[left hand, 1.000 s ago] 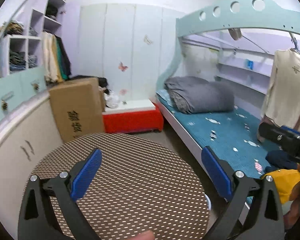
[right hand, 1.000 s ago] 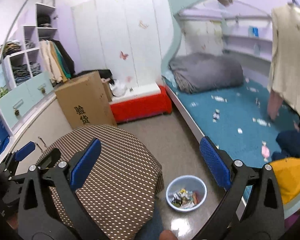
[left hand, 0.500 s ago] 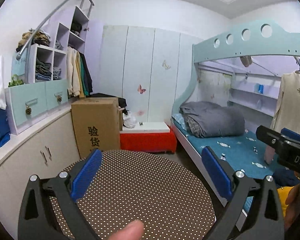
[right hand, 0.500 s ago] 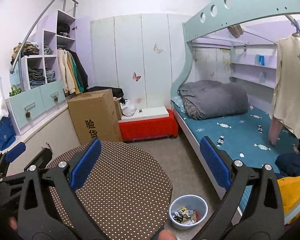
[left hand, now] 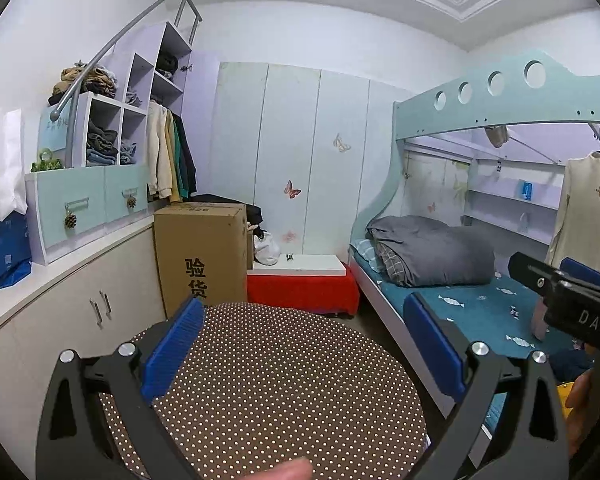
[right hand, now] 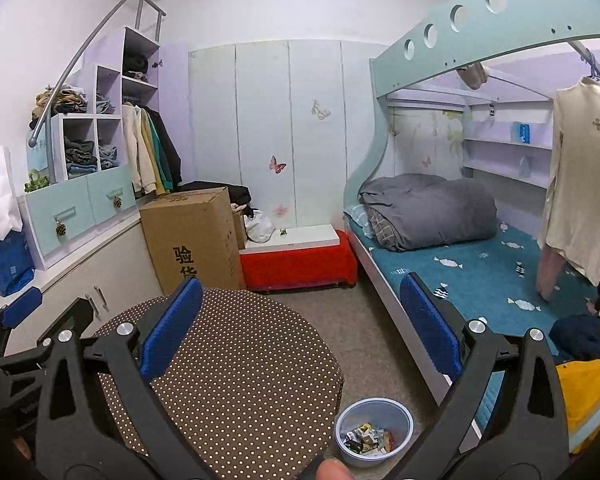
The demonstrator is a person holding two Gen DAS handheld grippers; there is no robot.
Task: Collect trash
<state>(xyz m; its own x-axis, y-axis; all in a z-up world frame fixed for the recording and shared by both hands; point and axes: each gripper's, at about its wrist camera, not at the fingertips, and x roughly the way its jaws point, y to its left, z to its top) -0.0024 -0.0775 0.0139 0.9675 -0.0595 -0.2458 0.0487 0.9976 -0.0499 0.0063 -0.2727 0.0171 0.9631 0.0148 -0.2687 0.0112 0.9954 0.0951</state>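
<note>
I hold both tools level and raised, looking out across the bedroom rather than down at anything. My left gripper [left hand: 302, 354] has its jaws spread wide with nothing between them, and my right gripper [right hand: 300, 344] is the same — wide and empty. I judge that is because there is nothing left within reach to pinch.

The round dotted surface [right hand: 240, 360] under both tools is bare in both views, with no scrap on it that I can see. The trash [right hand: 366, 438] lies in the small blue bin [right hand: 374, 408] on the floor, just beside the surface's edge and between it and the lower bunk bed [right hand: 480, 276]. The bin stands there, I think, so a piece lifted off the surface needs only a short swing sideways to drop in.

The light flecks on the bed's teal sheet look like a printed candy pattern, not litter, though I cannot be sure from here. Judging by the bare surface and the filled bin, the collecting looks done or nearly so.
</note>
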